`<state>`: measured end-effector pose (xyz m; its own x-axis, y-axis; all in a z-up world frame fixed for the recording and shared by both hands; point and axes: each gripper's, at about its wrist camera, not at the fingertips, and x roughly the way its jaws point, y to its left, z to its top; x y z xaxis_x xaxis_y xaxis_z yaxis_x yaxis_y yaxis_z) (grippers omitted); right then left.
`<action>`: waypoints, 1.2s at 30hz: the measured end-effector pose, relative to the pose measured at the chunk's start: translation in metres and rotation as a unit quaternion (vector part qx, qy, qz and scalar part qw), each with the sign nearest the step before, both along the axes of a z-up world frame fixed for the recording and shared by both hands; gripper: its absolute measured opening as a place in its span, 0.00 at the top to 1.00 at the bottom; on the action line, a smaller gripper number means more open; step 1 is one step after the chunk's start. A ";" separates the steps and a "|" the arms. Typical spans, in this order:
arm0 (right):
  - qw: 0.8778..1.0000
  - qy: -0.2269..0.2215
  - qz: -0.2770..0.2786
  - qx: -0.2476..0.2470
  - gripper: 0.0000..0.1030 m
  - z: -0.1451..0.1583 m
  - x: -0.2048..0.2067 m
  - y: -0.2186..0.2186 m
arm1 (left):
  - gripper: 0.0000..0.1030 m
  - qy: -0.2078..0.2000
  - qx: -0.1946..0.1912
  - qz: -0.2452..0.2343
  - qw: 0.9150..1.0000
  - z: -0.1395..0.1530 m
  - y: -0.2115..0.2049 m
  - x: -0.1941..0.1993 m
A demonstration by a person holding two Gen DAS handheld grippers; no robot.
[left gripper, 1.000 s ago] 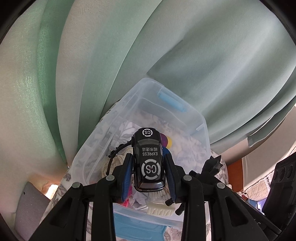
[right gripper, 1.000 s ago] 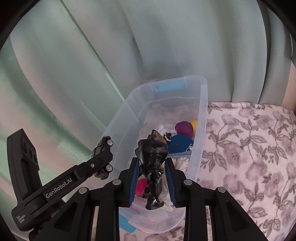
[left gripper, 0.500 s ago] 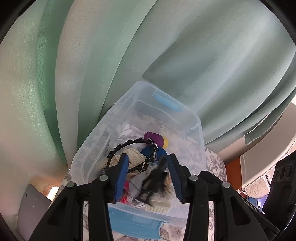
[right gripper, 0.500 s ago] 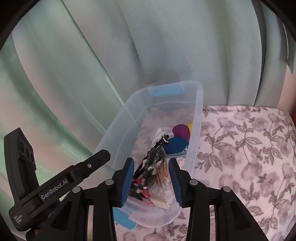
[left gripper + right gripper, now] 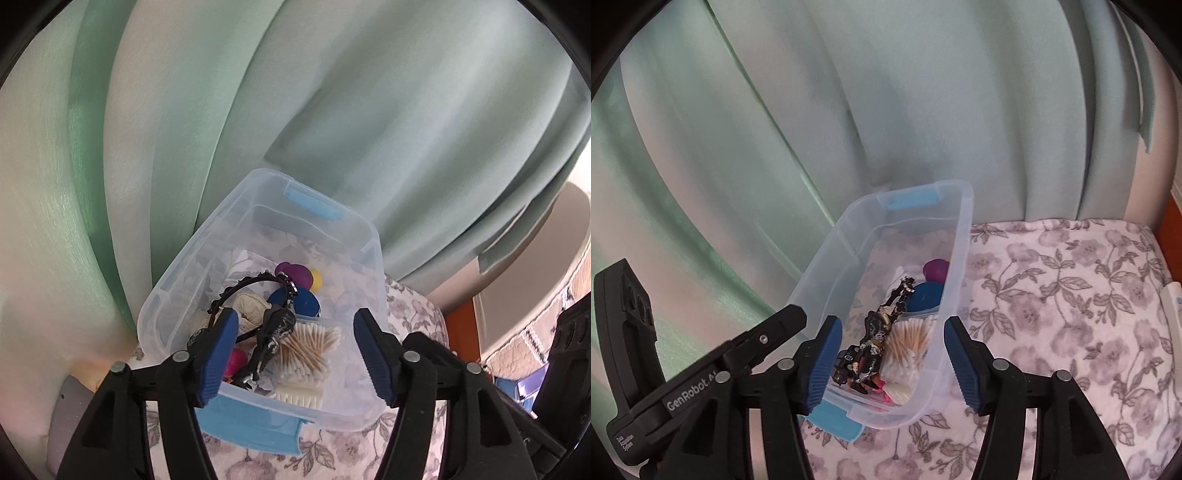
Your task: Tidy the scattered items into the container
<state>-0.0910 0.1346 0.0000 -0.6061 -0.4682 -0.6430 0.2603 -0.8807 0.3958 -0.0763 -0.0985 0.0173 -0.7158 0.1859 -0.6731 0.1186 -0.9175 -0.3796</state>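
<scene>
A clear plastic bin (image 5: pixel 177 288) with blue latches (image 5: pixel 314 201) stands on a floral cloth; it also shows in the right wrist view (image 5: pixel 960 236). Inside lie a black figure (image 5: pixel 271 334), cotton swabs (image 5: pixel 312 345), a black hairband (image 5: pixel 251 286), purple, blue and yellow pieces, and a white comb (image 5: pixel 299 397). In the right wrist view the black figure (image 5: pixel 877 332) lies beside a black toy car (image 5: pixel 844 363) and the swabs (image 5: pixel 908 343). My left gripper (image 5: pixel 295 354) is open and empty above the bin's near end. My right gripper (image 5: pixel 892 362) is open and empty there too.
Pale green curtains (image 5: pixel 332 110) hang right behind the bin. The floral cloth (image 5: pixel 1071 314) spreads to the right of the bin. The left gripper's body (image 5: pixel 683 369) reaches in at the lower left of the right wrist view. A white object (image 5: pixel 1172 299) lies at the cloth's right edge.
Both grippers opened wide. The black toy car dropped from the left gripper and the black figure from the right gripper; both now lie in the bin. Both grippers drew back a little.
</scene>
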 end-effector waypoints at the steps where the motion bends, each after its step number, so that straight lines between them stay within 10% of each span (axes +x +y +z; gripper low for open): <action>1: 1.000 0.001 -0.002 -0.001 0.40 0.001 0.002 0.002 | 0.35 0.001 -0.004 -0.002 1.000 0.002 0.003 0.002; 23: 0.998 0.021 -0.050 0.027 0.18 0.025 0.045 0.055 | 0.17 0.014 -0.105 -0.026 0.994 0.029 0.049 0.035; 27: 0.998 0.024 -0.059 0.024 0.00 0.028 0.051 0.063 | 0.12 0.017 -0.126 -0.032 0.991 0.033 0.059 0.041; 36: 0.996 0.031 -0.071 0.039 0.00 0.032 0.062 0.073 | 0.01 0.021 -0.157 -0.035 0.987 0.034 0.079 0.051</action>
